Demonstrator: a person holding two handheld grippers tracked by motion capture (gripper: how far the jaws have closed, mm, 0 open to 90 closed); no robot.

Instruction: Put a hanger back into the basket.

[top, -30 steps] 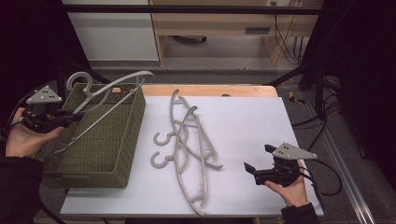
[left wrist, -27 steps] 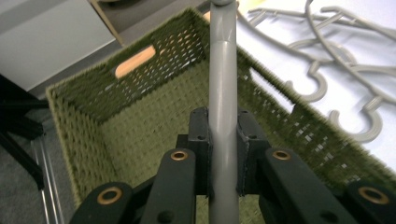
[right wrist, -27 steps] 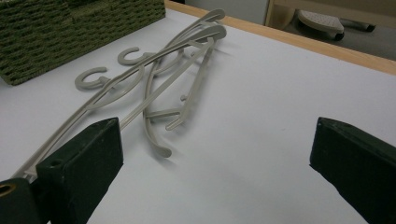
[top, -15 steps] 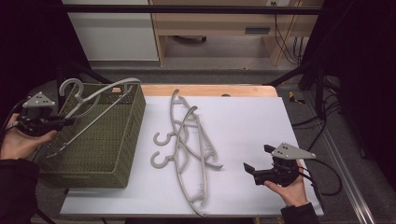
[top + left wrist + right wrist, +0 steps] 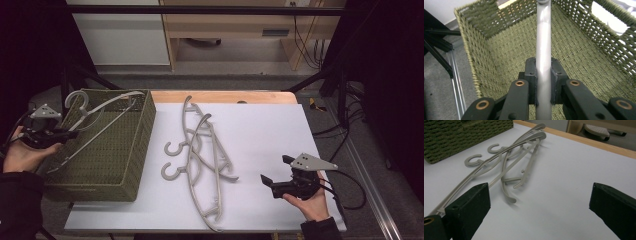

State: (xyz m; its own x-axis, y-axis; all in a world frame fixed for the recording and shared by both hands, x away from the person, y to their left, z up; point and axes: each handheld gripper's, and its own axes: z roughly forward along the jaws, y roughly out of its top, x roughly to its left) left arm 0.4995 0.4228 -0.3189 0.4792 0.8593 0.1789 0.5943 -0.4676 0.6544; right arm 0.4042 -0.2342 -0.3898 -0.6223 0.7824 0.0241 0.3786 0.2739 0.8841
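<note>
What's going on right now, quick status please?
Left gripper shut on a grey hanger over the green basket. Right gripper open, idle. Two hangers on table.

From my left claw [image 5: 543, 82] view the held hanger [image 5: 543, 50] runs off the top edge, hook unseen, and the basket [image 5: 481, 50] is cropped right.
</note>
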